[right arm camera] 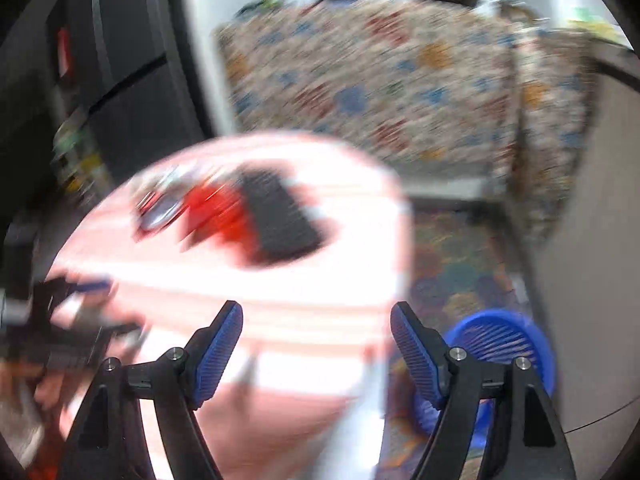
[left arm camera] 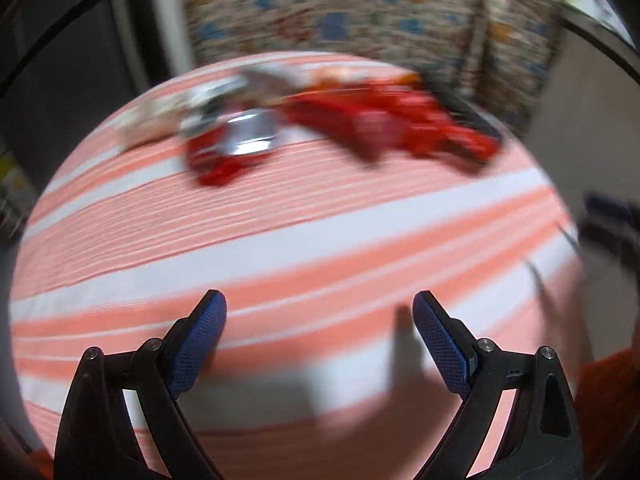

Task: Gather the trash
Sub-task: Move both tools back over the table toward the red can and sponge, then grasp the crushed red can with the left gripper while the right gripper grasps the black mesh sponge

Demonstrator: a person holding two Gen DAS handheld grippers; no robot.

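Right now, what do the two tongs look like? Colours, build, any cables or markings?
Both match. The left tongs have black plastic linkage arms with silver pivot pins, and each finger carries a blue pad with a fine mesh texture. The right tongs have the same black frame and silver pins, with blue pads that look ribbed. No cables, labels or sleeves show on either.

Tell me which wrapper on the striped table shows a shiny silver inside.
The crumpled red wrapper at the pile's left; its foil lining faces up, unlike the long all-red wrapper to its right.

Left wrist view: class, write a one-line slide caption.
Open left gripper above striped cloth, facing red wrappers.
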